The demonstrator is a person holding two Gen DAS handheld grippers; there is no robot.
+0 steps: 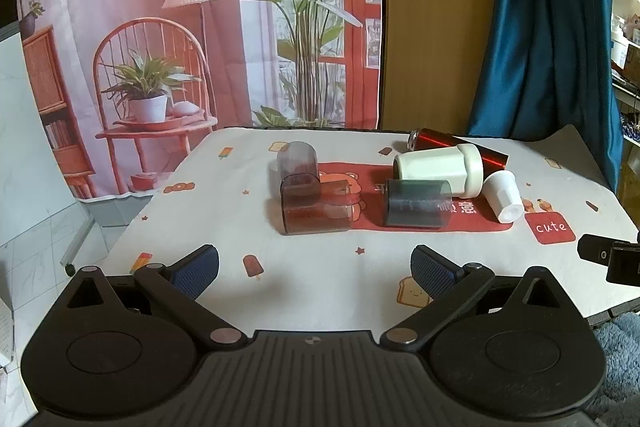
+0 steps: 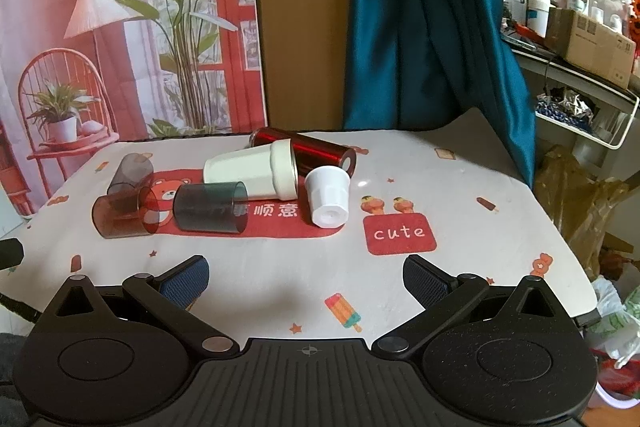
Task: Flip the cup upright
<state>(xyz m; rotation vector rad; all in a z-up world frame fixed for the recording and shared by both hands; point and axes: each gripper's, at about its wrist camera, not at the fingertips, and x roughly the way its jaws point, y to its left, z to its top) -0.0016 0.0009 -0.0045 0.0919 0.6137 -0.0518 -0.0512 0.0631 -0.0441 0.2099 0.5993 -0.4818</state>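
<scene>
Printed tablecloth [image 2: 460, 187] before teal curtain [image 2: 432, 27] — toppled cups [image 2: 256, 169] clustered; both grippers [image 1: 314, 267] [image 2: 306, 277] spread wide, empty.

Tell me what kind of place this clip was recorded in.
Likely a room at home set up for recording: a table under a cartoon-print cloth, a printed backdrop of a living room hung behind it, and a cluttered shelf with boxes and bottles beside a blue curtain.

Cups [image 2: 210, 208] on table [image 2: 460, 187] (toppled)
</scene>
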